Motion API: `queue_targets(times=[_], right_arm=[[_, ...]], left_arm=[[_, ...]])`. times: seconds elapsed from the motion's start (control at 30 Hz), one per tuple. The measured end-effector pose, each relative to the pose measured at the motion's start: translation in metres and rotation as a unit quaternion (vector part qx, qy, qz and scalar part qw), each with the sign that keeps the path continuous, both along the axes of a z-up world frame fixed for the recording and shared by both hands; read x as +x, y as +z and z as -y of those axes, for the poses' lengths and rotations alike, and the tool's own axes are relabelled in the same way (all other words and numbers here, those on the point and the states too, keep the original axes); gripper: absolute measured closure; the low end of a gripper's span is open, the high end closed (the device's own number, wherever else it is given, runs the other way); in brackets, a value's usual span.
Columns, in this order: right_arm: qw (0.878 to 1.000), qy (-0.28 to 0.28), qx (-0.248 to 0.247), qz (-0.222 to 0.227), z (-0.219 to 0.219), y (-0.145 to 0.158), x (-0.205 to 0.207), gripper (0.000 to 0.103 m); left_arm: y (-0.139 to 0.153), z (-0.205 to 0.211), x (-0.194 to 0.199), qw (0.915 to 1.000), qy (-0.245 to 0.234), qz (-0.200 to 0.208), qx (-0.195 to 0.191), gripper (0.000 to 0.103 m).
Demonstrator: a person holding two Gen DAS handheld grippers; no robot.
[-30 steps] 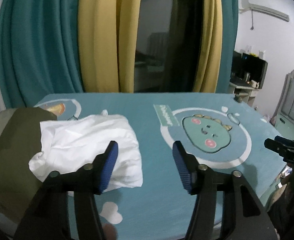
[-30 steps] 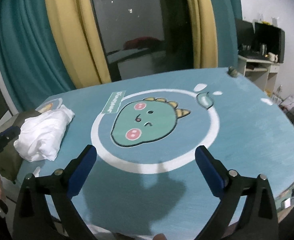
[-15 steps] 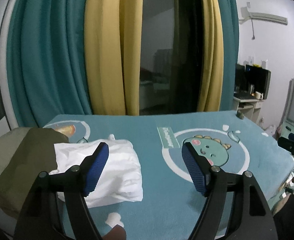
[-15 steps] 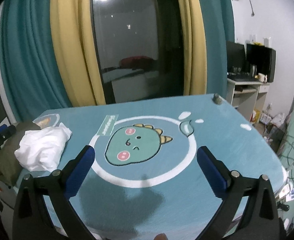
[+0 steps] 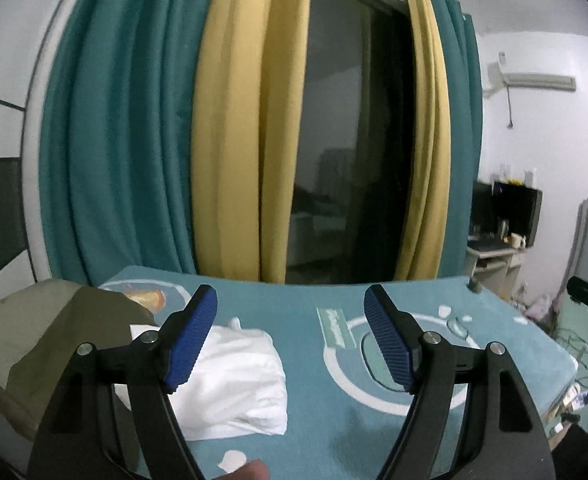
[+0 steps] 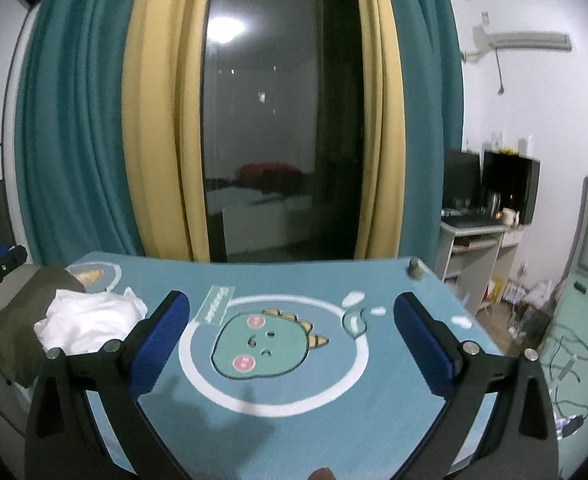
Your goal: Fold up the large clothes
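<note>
Nearest in the left wrist view, the left gripper (image 5: 289,344) points a little below level over the blue table cover (image 5: 302,432), its blue pads spread wide with nothing between them. A fingertip (image 5: 249,471) of the person shows at the bottom edge. The right gripper (image 6: 289,340) is posed much the same, tilted slightly down, its jaws released and wide apart, empty, framing the dinosaur print (image 6: 263,344) on the cover (a second fingertip (image 6: 322,474) peeks in at that view's lower rim).

Just beyond the left gripper's left pad lies the white garment (image 5: 229,380), folded into a rumpled bundle on the left part of the table; its long axis runs roughly away from the cameras, toward the curtains. Its left side overlaps an olive-green garment (image 5: 45,344) at the table's left edge.

Farther off hang teal and yellow curtains (image 5: 229,140) around a dark glass door (image 5: 350,152).
</note>
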State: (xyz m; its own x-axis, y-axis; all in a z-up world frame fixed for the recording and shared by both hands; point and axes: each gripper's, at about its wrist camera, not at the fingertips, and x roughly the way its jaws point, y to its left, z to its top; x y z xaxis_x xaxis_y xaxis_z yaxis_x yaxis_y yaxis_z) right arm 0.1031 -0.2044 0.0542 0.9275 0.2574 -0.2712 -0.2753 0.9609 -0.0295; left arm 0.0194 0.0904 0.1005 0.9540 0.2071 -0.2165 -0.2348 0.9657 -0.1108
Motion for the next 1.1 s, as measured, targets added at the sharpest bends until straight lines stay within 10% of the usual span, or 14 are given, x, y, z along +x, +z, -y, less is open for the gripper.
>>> queue_targets(times=[1.1], right_arm=[[1.0, -0.013, -0.017, 0.0, -0.019, -0.01, 0.028, 0.001]], left_arm=[[-0.01, -0.03, 0.032, 0.9994, 0.008, -0.02, -0.029, 0.022]])
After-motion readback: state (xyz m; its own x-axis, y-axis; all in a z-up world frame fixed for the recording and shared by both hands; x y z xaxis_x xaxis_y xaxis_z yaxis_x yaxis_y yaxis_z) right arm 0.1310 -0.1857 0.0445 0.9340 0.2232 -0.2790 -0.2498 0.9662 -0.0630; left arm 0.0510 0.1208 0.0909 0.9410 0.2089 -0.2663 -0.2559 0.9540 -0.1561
